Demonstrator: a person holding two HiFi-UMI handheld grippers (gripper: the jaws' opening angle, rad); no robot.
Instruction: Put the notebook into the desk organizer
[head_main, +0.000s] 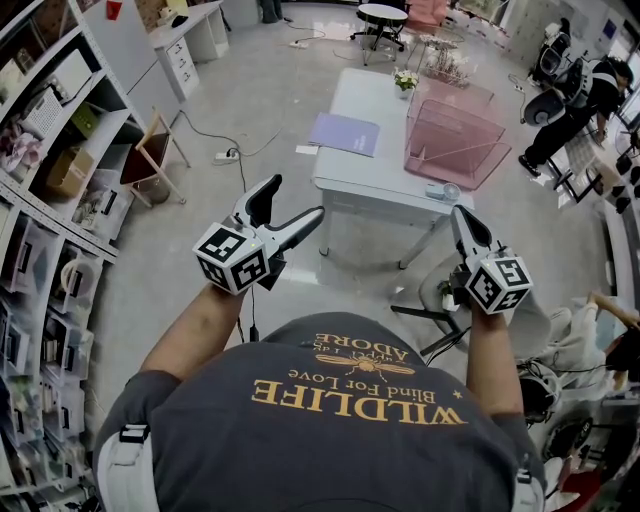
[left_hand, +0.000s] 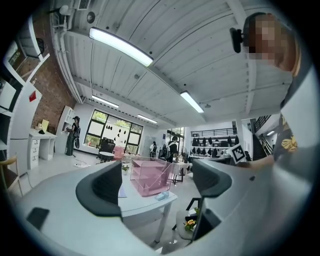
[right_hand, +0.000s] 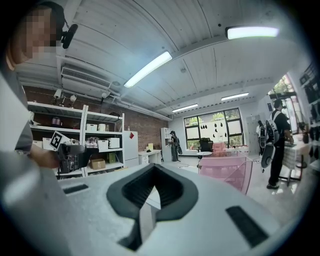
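- The left hand-held gripper (head_main: 297, 200) is wide open and holds nothing.
- The right hand-held gripper (head_main: 460, 215) has its tips together, with nothing in it.
- The notebook (head_main: 345, 133) lies flat on the surface (head_main: 375, 185), well ahead of the left hand-held gripper.
- The pink organizer (head_main: 455, 140) stands on the same surface, ahead of the right hand-held gripper, near the notebook but not touching it.
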